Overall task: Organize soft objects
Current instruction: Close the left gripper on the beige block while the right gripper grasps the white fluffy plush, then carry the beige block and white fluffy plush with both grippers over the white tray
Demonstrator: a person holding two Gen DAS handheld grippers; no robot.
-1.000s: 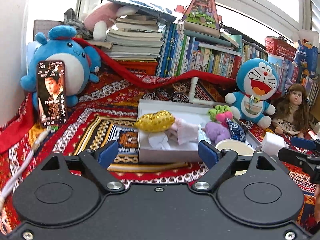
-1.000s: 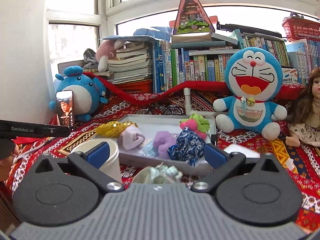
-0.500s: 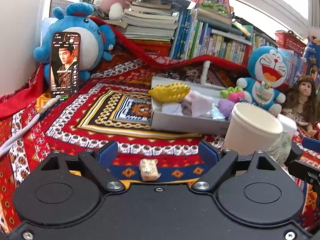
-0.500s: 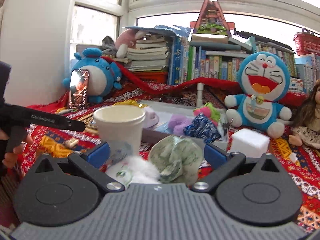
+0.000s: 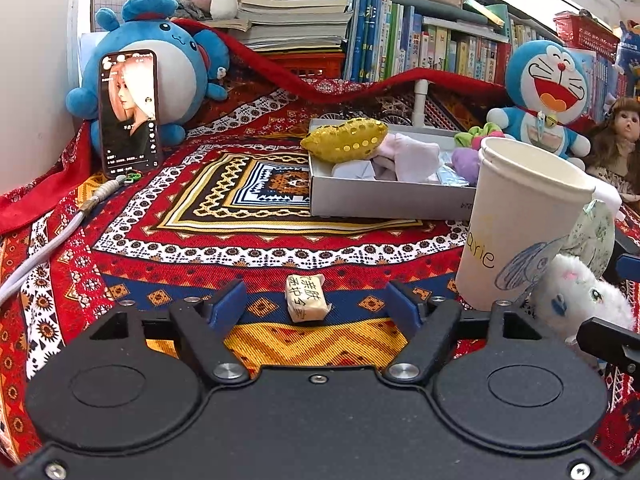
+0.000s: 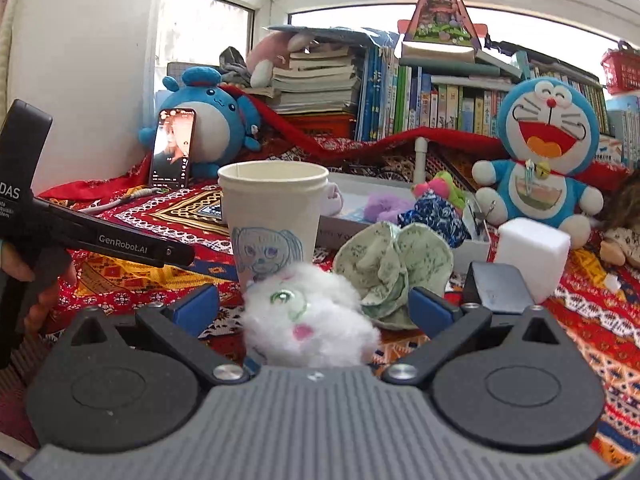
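My left gripper (image 5: 316, 300) is open, low over the patterned cloth, with a small wrapped soft block (image 5: 305, 298) lying between its fingers. My right gripper (image 6: 314, 308) is open around a white fluffy plush (image 6: 308, 326) on the cloth; the plush also shows in the left wrist view (image 5: 580, 304). A crumpled green-print cloth (image 6: 394, 268) lies just behind the plush. A white tray (image 5: 384, 202) holds a gold sequin pouch (image 5: 346, 140), pale pink cloth (image 5: 408, 156) and purple, green and blue soft items (image 6: 432, 208).
A paper cup (image 6: 272, 216) with a drawing stands left of the plush. A white foam cube (image 6: 532, 256) sits to the right. A Doraemon plush (image 6: 546, 152), a blue plush (image 5: 160, 76) with a phone (image 5: 128, 112) leaning on it, a doll (image 5: 620, 136) and books line the back.
Both grippers have pulled back and lowered toward the near cloth. The wrapped block has come between the left fingers, and the white plush between the right fingers. The phone screen changed.
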